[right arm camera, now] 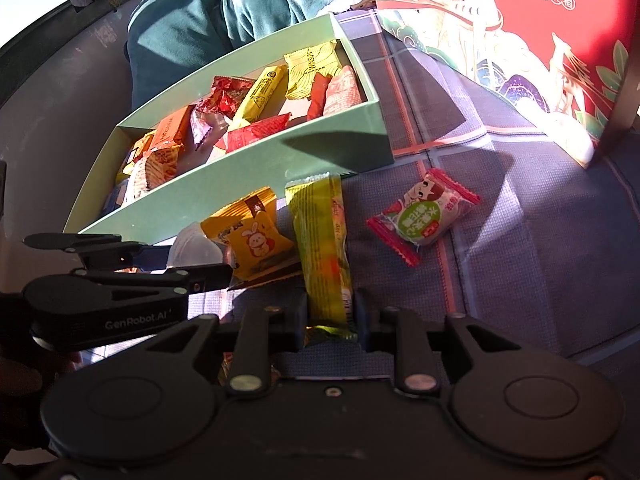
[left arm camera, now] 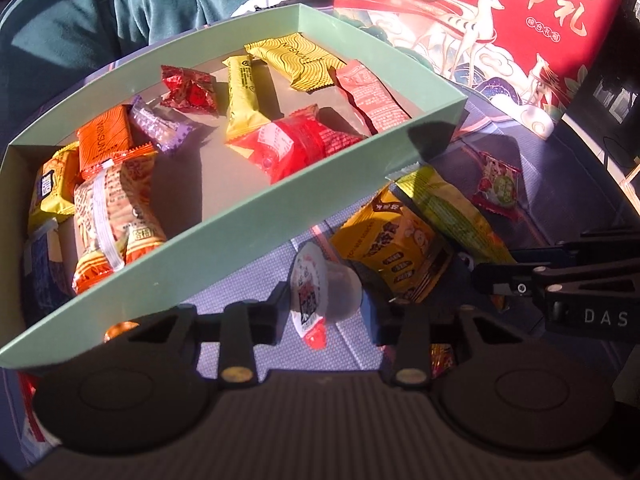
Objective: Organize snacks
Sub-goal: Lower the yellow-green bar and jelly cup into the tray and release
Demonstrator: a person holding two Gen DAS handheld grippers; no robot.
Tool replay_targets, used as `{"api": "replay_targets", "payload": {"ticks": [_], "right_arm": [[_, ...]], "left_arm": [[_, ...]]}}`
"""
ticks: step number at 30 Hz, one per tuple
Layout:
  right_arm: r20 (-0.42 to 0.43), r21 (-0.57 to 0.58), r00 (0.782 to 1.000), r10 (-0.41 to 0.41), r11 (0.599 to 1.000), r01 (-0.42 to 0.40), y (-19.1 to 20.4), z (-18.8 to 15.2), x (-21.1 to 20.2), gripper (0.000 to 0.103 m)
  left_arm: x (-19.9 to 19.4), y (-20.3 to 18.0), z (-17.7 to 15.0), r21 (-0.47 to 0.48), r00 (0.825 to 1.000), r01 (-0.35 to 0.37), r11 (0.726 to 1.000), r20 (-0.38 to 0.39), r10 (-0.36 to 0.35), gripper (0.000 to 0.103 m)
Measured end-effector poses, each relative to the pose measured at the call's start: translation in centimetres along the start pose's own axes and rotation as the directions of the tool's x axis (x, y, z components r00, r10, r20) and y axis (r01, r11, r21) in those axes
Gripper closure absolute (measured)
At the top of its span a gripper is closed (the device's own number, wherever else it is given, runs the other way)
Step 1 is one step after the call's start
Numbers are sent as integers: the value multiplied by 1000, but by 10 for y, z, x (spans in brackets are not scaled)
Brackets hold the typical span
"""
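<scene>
Between the jaws of the left gripper [left arm camera: 327, 300] sits a small clear plastic jelly cup [left arm camera: 320, 294], clamped on both sides; beyond them lies the pale green cardboard box [left arm camera: 280, 216] with wrapped snacks. From the right wrist, the right gripper [right arm camera: 330, 314] holds narrowly a long yellow-green foil packet [right arm camera: 322, 240], which stretches forward from the jaws toward the box.

Small jelly cup [left arm camera: 324, 288] tipped on its side; yellow-green bar [right arm camera: 324, 248] lengthwise beside yellow rabbit packet [right arm camera: 252, 236]; green box [left arm camera: 248, 216] holding perhaps a dozen wrapped snacks.
</scene>
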State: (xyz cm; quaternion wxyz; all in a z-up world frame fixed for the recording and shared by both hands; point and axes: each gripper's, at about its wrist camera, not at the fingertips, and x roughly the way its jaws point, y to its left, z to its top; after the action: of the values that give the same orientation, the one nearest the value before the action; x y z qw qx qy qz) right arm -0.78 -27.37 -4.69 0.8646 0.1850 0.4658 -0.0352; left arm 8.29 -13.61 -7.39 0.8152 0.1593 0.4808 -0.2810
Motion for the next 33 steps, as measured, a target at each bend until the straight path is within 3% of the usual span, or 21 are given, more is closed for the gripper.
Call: {"api": "replay_targets", "payload": {"ticks": [4, 16, 21, 28, 33], "right_arm": [[-6, 9, 1000, 9, 1000, -9, 0, 2, -1, 80], [5, 24, 1000, 19, 1000, -19, 2, 0, -26, 80], [24, 34, 998, 60, 998, -61, 6, 4, -44, 80], [83, -10, 988, 132, 991, -131, 39, 51, -52, 80], [79, -29, 984, 157, 987, -155, 69, 93, -25, 80]], "left_arm": [[-11, 5, 0, -21, 1000, 14, 1000, 21, -14, 75], [-34, 19, -20, -95, 997, 64, 993, 45, -60, 76], [-54, 22, -25, -107, 994, 85, 991, 81, -76, 76], [-86, 48, -3, -143, 981, 78, 987, 189, -50, 76], [-83, 69, 25, -157, 977, 45, 986, 213, -11, 76]]}}
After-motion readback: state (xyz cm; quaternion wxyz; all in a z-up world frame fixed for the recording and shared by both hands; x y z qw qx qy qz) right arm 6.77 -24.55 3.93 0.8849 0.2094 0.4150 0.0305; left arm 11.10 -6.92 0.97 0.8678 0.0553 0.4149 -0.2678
